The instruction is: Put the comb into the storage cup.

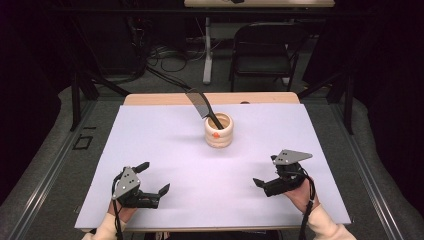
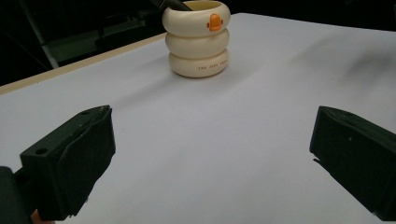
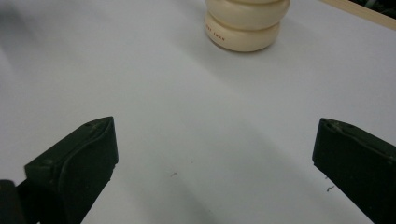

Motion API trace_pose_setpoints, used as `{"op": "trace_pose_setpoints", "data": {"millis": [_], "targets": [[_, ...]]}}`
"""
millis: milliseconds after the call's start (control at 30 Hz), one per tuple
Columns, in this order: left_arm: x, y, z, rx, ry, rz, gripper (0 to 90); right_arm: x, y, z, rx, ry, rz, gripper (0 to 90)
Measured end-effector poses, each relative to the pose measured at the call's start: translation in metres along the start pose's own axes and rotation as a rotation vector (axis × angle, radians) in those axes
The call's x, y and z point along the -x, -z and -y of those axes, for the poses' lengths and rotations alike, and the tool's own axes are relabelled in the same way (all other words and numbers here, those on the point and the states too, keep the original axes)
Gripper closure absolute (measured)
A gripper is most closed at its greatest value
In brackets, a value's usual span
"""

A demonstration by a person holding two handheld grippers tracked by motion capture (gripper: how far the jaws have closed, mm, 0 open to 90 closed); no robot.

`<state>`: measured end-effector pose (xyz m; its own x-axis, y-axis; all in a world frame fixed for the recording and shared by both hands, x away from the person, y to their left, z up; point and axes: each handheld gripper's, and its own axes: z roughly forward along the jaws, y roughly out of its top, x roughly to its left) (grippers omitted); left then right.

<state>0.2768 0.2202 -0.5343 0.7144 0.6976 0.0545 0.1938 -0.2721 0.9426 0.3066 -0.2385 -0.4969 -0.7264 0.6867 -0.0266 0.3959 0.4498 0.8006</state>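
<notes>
The table (image 1: 165, 150) is covered in white, and the cup (image 1: 219, 131) is stood on it, toward the far middle. Nothing is held yet, so the work is judged barely begun. The cup is cream, shaped like three stacked rings, with an orange mark on its front. A black spatula (image 1: 200, 103) is leaned inside the cup. Well short of the cup, the left gripper (image 1: 155, 176) and right gripper (image 1: 258, 182) are both held spread wide and empty.
</notes>
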Motion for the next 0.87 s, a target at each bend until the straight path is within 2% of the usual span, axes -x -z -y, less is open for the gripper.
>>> {"op": "trace_pose_setpoints", "data": {"millis": [367, 667, 733, 767, 800, 833, 867], "targets": [[0.0, -0.001, 0.0, -0.006, -0.002, -0.001, 0.1, -0.002, 0.011, 0.016, 0.021, -0.021, 0.036, 0.0], [0.001, -0.001, 0.0, -0.011, -0.008, 0.001, 0.1, -0.008, 0.016, 0.033, 0.009, -0.015, 0.067, 0.0], [0.002, 0.001, 0.0, 0.001, 0.001, -0.004, 0.1, -0.008, 0.017, 0.035, 0.016, -0.024, 0.053, 0.0], [0.002, 0.003, 0.0, 0.007, 0.006, 0.018, 0.1, -0.009, 0.018, 0.036, 0.015, -0.014, 0.069, 0.0], [0.004, 0.004, -0.001, 0.016, -0.01, 0.013, 0.0, -0.011, 0.02, 0.035, 0.021, -0.003, 0.095, 0.0], [0.007, 0.006, -0.002, 0.01, -0.022, 0.005, 0.1, -0.012, 0.02, 0.034, 0.034, -0.001, 0.078, 0.0], [0.009, 0.01, -0.002, 0.036, -0.023, 0.023, 0.1, -0.013, 0.02, 0.033, 0.024, 0.003, 0.072, 0.0]]}}
